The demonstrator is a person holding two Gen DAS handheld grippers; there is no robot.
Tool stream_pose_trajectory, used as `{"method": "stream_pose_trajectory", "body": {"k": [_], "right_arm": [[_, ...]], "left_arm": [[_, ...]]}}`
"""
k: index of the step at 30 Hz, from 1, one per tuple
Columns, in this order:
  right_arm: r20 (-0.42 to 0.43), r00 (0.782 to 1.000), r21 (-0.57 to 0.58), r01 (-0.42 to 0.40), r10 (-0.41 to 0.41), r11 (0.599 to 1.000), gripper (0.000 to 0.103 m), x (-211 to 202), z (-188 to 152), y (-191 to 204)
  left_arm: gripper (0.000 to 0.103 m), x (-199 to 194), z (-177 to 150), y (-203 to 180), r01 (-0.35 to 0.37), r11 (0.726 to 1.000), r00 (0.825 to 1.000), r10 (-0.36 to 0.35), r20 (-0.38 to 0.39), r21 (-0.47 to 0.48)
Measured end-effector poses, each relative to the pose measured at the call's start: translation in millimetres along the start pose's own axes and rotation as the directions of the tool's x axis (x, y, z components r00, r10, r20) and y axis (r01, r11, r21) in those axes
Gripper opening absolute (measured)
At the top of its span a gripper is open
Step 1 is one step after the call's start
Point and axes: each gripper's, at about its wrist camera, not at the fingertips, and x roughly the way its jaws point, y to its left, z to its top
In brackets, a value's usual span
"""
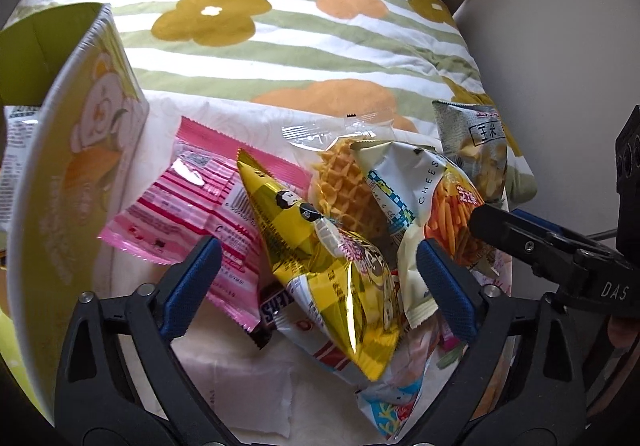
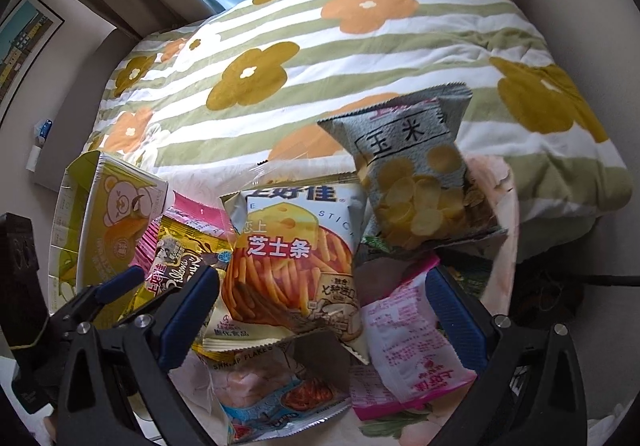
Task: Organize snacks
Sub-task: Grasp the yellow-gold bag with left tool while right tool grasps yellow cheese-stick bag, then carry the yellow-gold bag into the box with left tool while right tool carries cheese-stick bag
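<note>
A heap of snack bags lies on a white cloth. In the left wrist view my left gripper (image 1: pixel 320 282) is open over a gold foil bag (image 1: pixel 320 258), with a pink bag (image 1: pixel 192 201) to its left, a waffle pack (image 1: pixel 344 181) and a cheese-stick bag (image 1: pixel 440 197) behind. A yellow-green bear box (image 1: pixel 76 149) stands open at the left, with a packet inside. In the right wrist view my right gripper (image 2: pixel 324 310) is open around the cheese-stick bag (image 2: pixel 292 258). A grey corn-chip bag (image 2: pixel 420 173), a pink-white bag (image 2: pixel 404 342) and a shrimp-flakes bag (image 2: pixel 272 394) lie nearby.
A striped quilt with flowers (image 2: pixel 320 57) covers the bed behind the heap. The bear box (image 2: pixel 108 221) stands at the left. The left gripper's fingers (image 2: pixel 120 282) show at the lower left; the right gripper's finger (image 1: pixel 520 230) shows at the right. A wall is at the right.
</note>
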Motion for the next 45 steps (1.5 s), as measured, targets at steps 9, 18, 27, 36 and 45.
{"method": "stream_pose_trajectory", "body": {"k": [9, 18, 27, 36, 45], "right_arm": [[-0.059, 0.997, 0.093, -0.034, 0.04, 0.995, 0.102, 25, 4, -2], [-0.079, 0.997, 0.075, -0.02, 0.026, 0.997, 0.1, 39, 8, 8], [-0.098, 0.995, 0.091, -0.021, 0.03, 0.996, 0.085, 50, 6, 7], [-0.098, 0.995, 0.063, -0.026, 0.032, 0.998, 0.065, 54, 0, 9], [-0.068, 0.997, 0.026, -0.046, 0.048, 0.999, 0.051, 38, -6, 15]], "left_arm": [[0.067, 10, 1, 6, -0.013, 0.999, 1.0, 0.013, 0.004, -0.033], [0.043, 16, -1, 4, 0.013, 1.0, 1.0, -0.014, -0.015, -0.028], [0.036, 4, -4, 10, 0.008, 0.999, 1.0, -0.008, 0.001, -0.038], [0.035, -11, -9, 16, -0.005, 0.999, 0.999, 0.006, 0.032, -0.045], [0.035, -31, -13, 19, 0.0, 0.998, 0.997, 0.004, 0.072, -0.057]]}}
